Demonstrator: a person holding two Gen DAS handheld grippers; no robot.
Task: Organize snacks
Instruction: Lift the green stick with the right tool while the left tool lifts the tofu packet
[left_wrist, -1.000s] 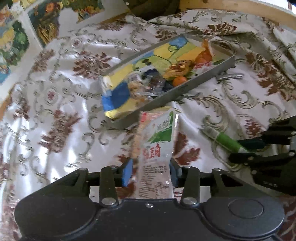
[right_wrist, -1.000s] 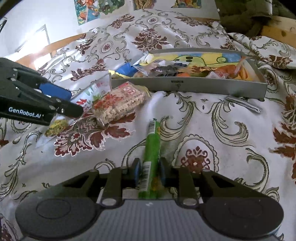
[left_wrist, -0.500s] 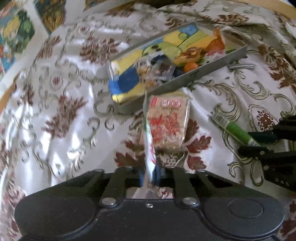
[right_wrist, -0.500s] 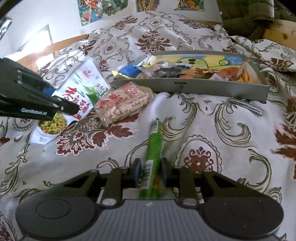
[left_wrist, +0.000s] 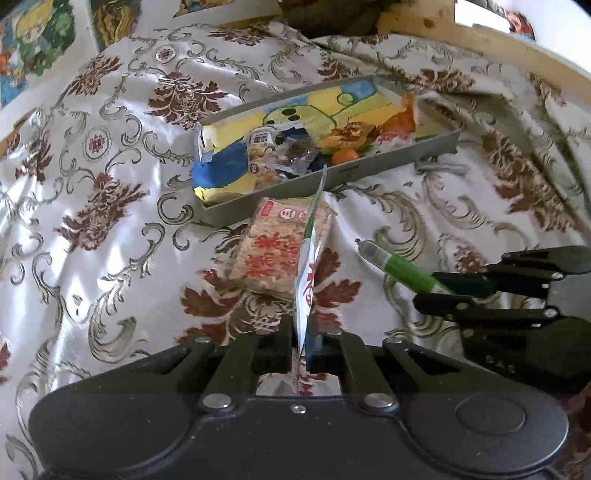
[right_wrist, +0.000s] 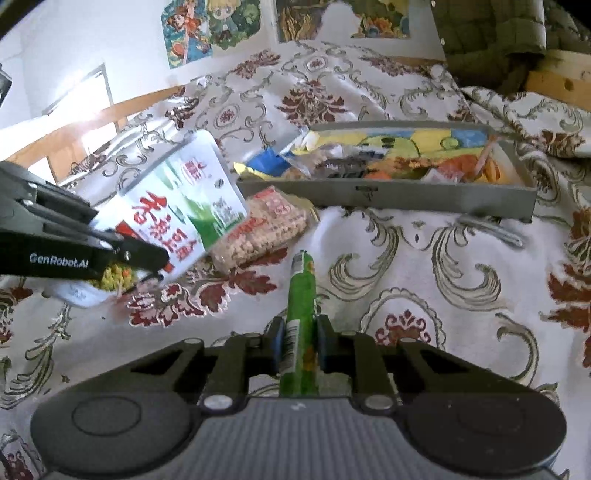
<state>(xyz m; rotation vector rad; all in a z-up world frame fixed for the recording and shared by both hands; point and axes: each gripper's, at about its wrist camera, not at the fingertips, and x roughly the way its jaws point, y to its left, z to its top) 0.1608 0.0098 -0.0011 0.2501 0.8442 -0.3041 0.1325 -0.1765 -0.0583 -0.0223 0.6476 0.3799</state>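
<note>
My left gripper (left_wrist: 298, 341) is shut on a flat white-and-green snack packet (left_wrist: 308, 266), held edge-on above the cloth; the right wrist view shows the packet's face (right_wrist: 181, 206) lifted off the bed. My right gripper (right_wrist: 298, 345) is shut on a green snack stick (right_wrist: 301, 310), which also shows in the left wrist view (left_wrist: 402, 267). A clear packet of puffed rice cake (left_wrist: 273, 251) lies on the cloth in front of the grey tray (left_wrist: 399, 157), which holds several snacks.
The bed is covered by a wrinkled white cloth with maroon flowers (left_wrist: 110, 155). A silver wrapped item (right_wrist: 491, 229) lies by the tray's front wall. Posters hang on the wall (right_wrist: 199, 33). A wooden bed frame (left_wrist: 480, 40) runs behind the tray.
My left gripper closed on the white-and-green packet, lifted it off the cloth and turned it edge-on, uncovering the rice cake packet. My right gripper stays shut on the green stick.
</note>
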